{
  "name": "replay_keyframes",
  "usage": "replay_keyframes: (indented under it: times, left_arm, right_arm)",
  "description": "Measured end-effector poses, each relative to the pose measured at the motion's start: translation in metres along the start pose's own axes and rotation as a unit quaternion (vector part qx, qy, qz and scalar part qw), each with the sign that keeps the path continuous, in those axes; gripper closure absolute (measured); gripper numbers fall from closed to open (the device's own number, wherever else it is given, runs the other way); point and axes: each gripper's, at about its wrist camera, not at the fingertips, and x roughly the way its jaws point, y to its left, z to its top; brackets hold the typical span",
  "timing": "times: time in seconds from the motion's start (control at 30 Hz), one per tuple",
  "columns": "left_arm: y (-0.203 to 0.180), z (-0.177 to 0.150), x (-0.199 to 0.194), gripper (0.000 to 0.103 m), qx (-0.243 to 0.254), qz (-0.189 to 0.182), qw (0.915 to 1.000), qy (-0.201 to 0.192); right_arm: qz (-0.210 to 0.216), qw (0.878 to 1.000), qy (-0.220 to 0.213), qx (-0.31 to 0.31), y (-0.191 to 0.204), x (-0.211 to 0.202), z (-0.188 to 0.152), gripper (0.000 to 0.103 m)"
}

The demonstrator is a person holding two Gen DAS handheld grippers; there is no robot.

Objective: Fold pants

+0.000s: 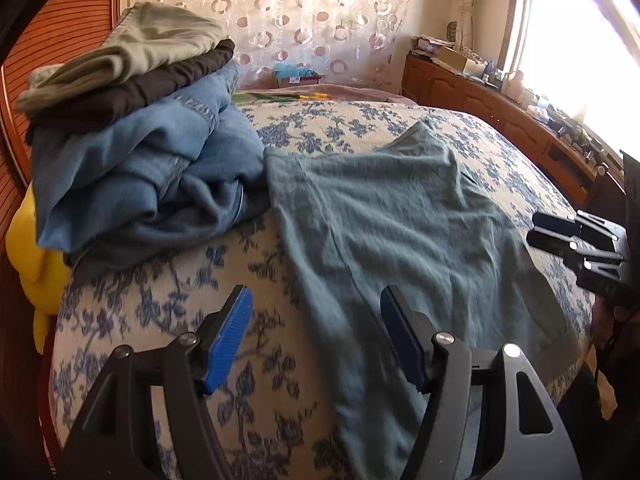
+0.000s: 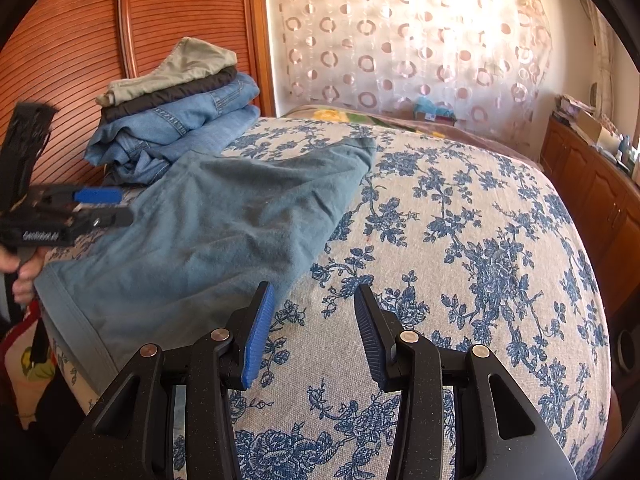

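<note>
Both grippers, left and right, gape empty. Grabbing only one layer of the teal pants could skew the fold.

A bed fills the view, covered by a cream spread printed with blue flowers. At its far left corner a stack of folded clothes sits against the slatted wooden wardrobe: a khaki piece on top, a dark one under it, blue jeans at the bottom. Something yellow pokes out by the bed's left edge. Past the far edge hangs a sheer curtain with ring patterns, light pouring through. Along the right edge runs a low wooden cabinet, its top crowded with small clutter under a bright window.
</note>
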Motion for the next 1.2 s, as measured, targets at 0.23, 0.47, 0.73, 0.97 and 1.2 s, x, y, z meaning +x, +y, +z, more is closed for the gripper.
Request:
replay_keyframes:
  times: [0.23, 0.47, 0.73, 0.97, 1.2]
  left_arm:
    - [-0.006, -0.025, -0.023, 0.037, -0.001, 0.008, 1.0, -0.004]
    - [-0.007, -0.049, -0.048, 0.037, -0.012, 0.004, 0.9998, -0.016]
    - [-0.009, -0.068, -0.062, 0.037, -0.022, -0.003, 0.9996, -0.015]
    - [-0.008, -0.069, -0.069, 0.037, -0.025, -0.003, 0.9995, -0.02]
    - [-0.008, -0.07, -0.07, 0.037, -0.026, -0.003, 0.9995, -0.02]
  right_arm:
    - [0.019, 1.0, -0.005, 0.0, 0.015, -0.02, -0.003, 0.06]
    - [0.059, 0.998, 0.002, -0.014, 0.05, -0.045, -0.021, 0.06]
    - [0.069, 0.996, 0.011, -0.047, 0.081, -0.062, -0.032, 0.06]
    - [0.061, 0.996, 0.036, -0.061, 0.086, -0.059, -0.039, 0.06]
    - [0.046, 0.995, 0.059, -0.063, 0.082, -0.056, -0.048, 0.058]
